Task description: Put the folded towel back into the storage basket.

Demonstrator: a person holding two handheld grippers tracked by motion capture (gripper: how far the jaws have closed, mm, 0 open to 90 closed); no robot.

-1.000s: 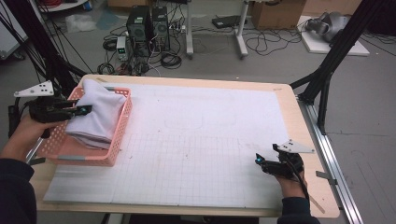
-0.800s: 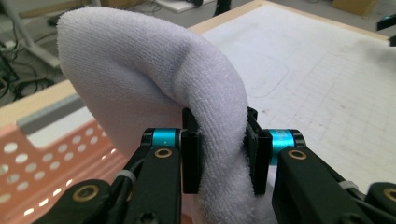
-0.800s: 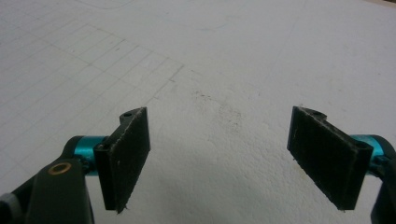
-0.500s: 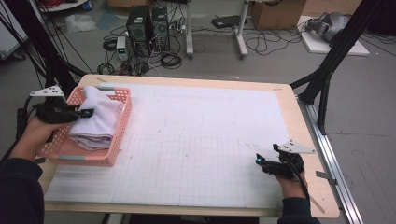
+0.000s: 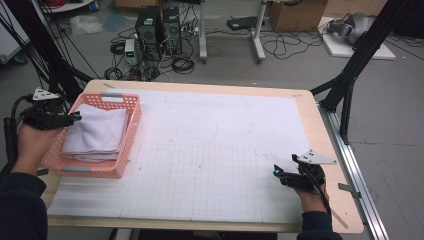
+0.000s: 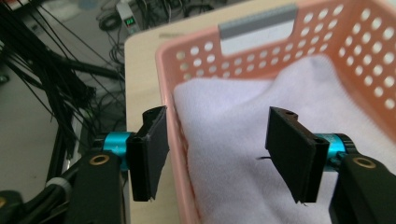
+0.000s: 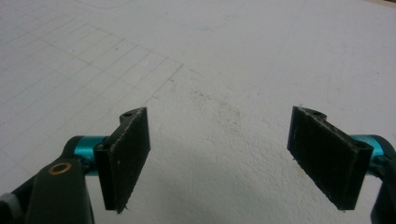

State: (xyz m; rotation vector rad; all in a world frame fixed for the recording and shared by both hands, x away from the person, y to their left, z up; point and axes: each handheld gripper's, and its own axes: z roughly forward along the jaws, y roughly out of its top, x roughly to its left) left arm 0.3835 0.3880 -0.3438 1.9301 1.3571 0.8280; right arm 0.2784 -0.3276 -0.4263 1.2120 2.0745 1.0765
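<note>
towel [image 5: 95,132] in basket [image 5: 107,170] (l fingers [image 6: 152,154] just opened)

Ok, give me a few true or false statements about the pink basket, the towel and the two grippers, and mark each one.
1. The folded white towel lies inside the pink perforated plastic basket. True.
2. The left gripper is clamped on the towel. False: its jaws have just been opening and stand apart, one outside the basket wall, one over the towel.
3. The right gripper holds a cloth. False: its jaws are open over the bare white gridded mat.
4. The basket sits at the table's left end. True.
5. The right gripper rests inside the basket. False: it is near the table's right front edge.
</note>
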